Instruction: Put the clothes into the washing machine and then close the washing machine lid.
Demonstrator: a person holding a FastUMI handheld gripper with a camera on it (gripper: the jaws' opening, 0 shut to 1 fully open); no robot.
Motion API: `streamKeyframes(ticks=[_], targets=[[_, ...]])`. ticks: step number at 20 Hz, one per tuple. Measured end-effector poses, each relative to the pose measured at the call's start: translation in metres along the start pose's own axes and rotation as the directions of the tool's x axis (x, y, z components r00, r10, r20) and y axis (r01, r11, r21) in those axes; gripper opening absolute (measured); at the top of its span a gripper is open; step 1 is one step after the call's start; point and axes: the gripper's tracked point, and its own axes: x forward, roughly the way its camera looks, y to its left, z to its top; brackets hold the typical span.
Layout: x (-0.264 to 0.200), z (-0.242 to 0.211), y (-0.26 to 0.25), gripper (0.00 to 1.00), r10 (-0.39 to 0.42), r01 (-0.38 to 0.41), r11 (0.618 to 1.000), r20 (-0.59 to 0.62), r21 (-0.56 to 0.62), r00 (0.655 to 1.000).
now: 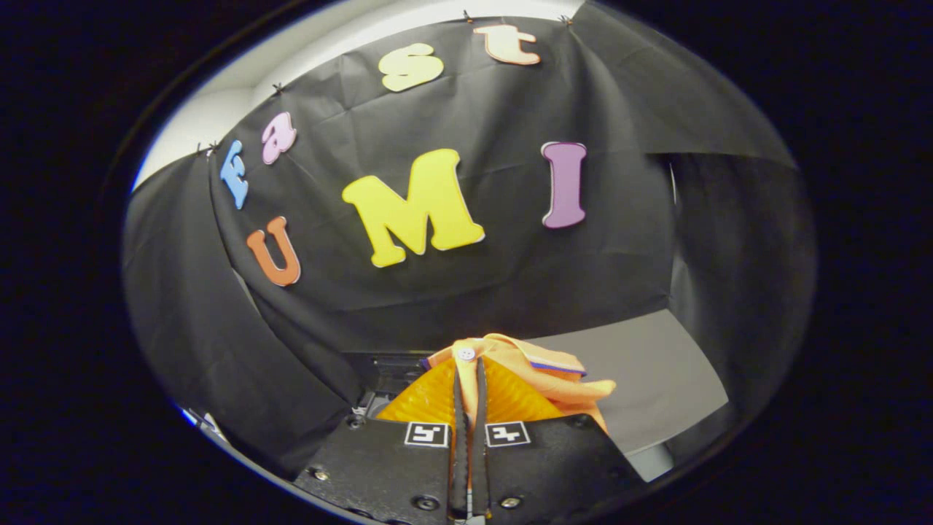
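An orange garment (pixel 543 375) with a white button and a dark-striped edge hangs bunched at the tips of my gripper (pixel 470 372). Both fingers are pressed close together on a fold of it, with only a thin strip of cloth between them. The bundle is lifted above a grey surface (pixel 649 372) that lies beyond it and to the right. A dark part of some object (pixel 390 372) shows just left of the fingers, too hidden to identify.
Black cloth walls close in behind and on both sides. The grey surface ends at an edge on the near right, with a pale block (pixel 652 461) below it.
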Motion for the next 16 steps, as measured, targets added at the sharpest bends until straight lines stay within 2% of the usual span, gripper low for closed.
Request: streamKeyframes(ticks=[2,7,16], targets=[[-0.001,0.012,0.025,0.05,0.018,-0.018,1.0,0.021,-0.023,1.0],[0.003,0.034,0.1,0.05,0.12,-0.119,0.992,0.04,-0.032,0.992],[0.07,0.025,0.201,0.05,0.315,-0.315,0.949,-0.034,0.007,0.949]])
